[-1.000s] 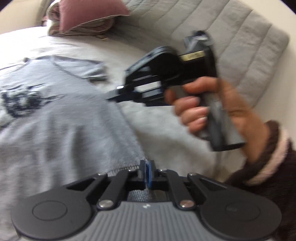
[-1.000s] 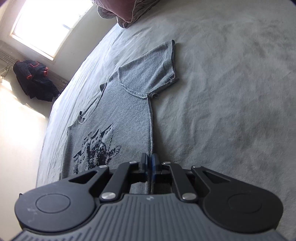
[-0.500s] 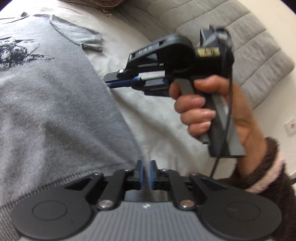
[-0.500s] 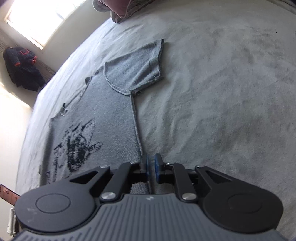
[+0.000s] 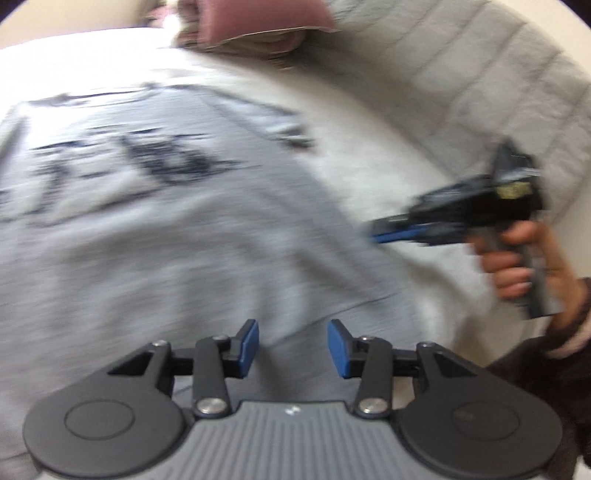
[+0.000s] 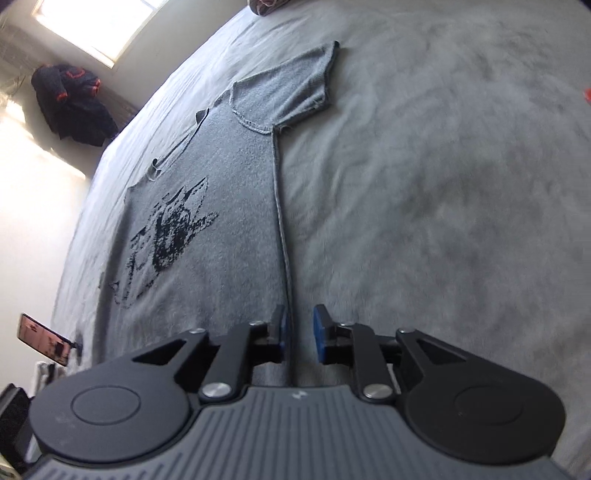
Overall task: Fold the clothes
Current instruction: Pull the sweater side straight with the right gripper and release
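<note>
Letting go now, and both your claws have just been opening. Your left gripper (image 5: 292,345) stands with its blue pads well apart over the hem of the grey knitted short-sleeved top with the dark animal print (image 6: 207,221), and nothing sits between them. Your right gripper (image 6: 299,332) is parted more narrowly; the top's side seam runs straight up ahead from the gap between its pads, but neither pad presses on the cloth.

The top lies spread flat, print up, on the grey fleecy bed cover (image 6: 443,184): the hem just ahead of both claws, the sleeve far ahead of the right one, the neckline up and to its left. From the left claw you can see your right hand (image 5: 517,266) off to the right, with that claw's tips near the top's side edge.

So the garment looks laid out and not yet folded; I judge the first fold comes next.

Watch these. The right pads straddle the seam closely, so pulling away low could snag the knit and drag that edge crooked. The left view is smeared with motion, so a hurried regrasp could pinch the bed cover along with the hem, or catch one layer only. A folded pink and beige pile (image 5: 258,22) lies far ahead; keep the fold short of it.
</note>
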The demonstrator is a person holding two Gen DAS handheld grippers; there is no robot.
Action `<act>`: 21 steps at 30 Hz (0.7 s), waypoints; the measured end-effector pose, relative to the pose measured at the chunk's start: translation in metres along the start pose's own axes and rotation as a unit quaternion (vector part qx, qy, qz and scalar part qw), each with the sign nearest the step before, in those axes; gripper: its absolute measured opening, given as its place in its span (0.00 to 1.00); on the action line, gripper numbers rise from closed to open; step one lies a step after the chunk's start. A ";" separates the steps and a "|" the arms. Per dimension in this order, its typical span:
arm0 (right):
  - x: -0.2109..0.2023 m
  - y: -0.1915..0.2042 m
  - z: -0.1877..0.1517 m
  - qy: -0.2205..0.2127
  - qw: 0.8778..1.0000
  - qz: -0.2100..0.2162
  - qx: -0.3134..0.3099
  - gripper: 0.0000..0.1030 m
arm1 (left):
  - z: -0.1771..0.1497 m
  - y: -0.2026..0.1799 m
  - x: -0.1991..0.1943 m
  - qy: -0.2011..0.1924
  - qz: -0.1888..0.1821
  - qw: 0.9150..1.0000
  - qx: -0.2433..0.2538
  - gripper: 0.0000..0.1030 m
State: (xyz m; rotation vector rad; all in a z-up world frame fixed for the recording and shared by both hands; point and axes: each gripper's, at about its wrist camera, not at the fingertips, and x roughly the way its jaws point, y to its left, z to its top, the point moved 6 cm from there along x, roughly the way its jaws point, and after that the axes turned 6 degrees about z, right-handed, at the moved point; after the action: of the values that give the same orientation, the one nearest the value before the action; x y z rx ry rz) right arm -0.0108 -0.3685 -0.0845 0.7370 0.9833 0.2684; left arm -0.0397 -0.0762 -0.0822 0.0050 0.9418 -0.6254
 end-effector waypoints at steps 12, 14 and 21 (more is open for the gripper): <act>-0.031 0.017 -0.063 0.029 1.000 -0.007 -0.002 0.38 | -0.051 0.118 -0.107 0.005 0.130 0.985 -0.110 0.52; -0.032 0.015 -0.078 0.032 0.999 -0.005 0.002 0.38 | -0.064 0.136 -0.117 0.006 0.137 0.981 -0.135 0.52; -0.034 0.013 -0.108 0.008 0.999 0.031 0.037 0.38 | -0.098 0.172 -0.123 0.014 0.101 0.969 -0.223 0.51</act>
State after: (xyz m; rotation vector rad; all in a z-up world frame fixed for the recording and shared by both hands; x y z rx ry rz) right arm -0.1173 -0.3293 -0.0901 0.8349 0.9904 0.2925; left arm -0.0792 0.1536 -0.0926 -0.2905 1.0770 -0.2166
